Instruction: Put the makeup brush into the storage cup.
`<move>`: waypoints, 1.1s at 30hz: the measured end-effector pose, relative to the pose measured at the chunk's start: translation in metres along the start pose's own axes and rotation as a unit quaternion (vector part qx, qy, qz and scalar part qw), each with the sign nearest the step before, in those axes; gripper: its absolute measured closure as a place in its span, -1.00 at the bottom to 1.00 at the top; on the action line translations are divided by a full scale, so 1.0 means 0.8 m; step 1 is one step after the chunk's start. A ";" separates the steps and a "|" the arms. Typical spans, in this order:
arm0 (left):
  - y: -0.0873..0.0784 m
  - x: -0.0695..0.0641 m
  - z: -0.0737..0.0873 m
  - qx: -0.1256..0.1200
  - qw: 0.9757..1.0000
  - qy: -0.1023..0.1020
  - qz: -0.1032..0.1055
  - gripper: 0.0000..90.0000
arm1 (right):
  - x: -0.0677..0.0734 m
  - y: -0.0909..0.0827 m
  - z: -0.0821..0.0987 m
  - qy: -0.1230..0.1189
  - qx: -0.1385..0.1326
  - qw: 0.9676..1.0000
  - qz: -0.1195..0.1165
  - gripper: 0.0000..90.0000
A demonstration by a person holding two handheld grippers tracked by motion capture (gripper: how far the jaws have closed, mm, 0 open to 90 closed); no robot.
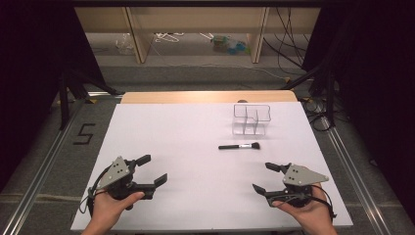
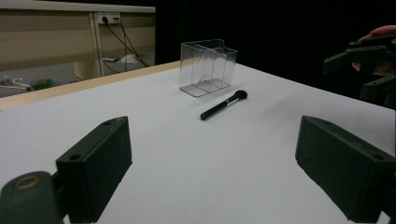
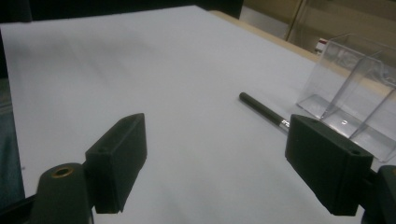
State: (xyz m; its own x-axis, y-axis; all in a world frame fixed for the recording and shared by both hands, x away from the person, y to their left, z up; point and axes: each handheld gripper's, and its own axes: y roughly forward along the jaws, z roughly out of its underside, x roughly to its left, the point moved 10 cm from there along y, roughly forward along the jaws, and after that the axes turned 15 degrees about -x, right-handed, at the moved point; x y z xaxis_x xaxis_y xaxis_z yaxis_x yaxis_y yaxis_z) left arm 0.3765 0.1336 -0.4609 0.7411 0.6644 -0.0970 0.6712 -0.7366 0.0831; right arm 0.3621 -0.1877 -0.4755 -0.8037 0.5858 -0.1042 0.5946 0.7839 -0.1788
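At near edge of the white table (image 1: 195,205), both tongs rest low over the surface in the person's hands. L gripper (image 1: 155,169) sits at bottom left of the high view, held by the left hand (image 1: 110,208), grey three-cornered plate on top, jaws wide apart w/ nothing between them; in the left gripper view its two black jaws frame bare tabletop. R gripper (image 1: 265,177) sits at bottom right, cupped in the right hand (image 1: 308,210), jaws likewise spread wide and empty, pointing in toward table centre. The two grippers are well apart from each other, one per side.

Beyond them, right of centre, a black makeup brush (image 1: 239,146) lies flat on the table, bristle end toward the right in the high view, handle toward the left. It's touched by neither gripper; nearer the R one. Just behind the brush stands a clear plastic organizer (image 1: 251,119), upright, w/ inner dividers, compartments empty as far as can be seen. Brush and organizer are close but apart.
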 end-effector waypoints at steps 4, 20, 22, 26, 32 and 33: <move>-0.001 0.000 0.001 0.001 1.000 -0.004 -0.002 -0.76 | 0.003 0.004 0.009 -0.003 0.020 1.000 -0.009 -0.51; 0.002 -0.006 0.003 0.003 1.000 -0.004 0.006 -0.75 | -0.025 0.016 0.011 -0.019 0.051 0.998 -0.008 -0.49; 0.003 -0.008 0.003 0.005 1.000 -0.003 0.008 -0.75 | -0.031 0.023 0.013 -0.033 0.070 0.997 -0.013 -0.47; 0.003 -0.011 0.004 0.007 1.000 -0.006 0.010 -0.75 | -0.043 0.043 0.015 -0.060 0.116 0.991 -0.037 -0.46; 0.003 -0.012 0.004 0.008 1.000 -0.007 0.011 -0.75 | -0.066 0.072 0.015 -0.090 0.169 0.980 -0.049 -0.42; 0.003 -0.012 0.004 0.008 1.000 -0.007 0.011 -0.75 | -0.071 0.077 0.015 -0.095 0.173 0.979 -0.045 -0.41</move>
State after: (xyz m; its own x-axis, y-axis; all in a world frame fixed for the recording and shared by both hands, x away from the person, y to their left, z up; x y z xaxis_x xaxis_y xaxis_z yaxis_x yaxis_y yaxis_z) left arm 0.3709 0.1253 -0.4631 0.7551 0.6464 -0.1094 0.6546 -0.7527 0.0701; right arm 0.4438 -0.1751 -0.4924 -0.8615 0.4432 -0.2478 0.5048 0.6948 -0.5123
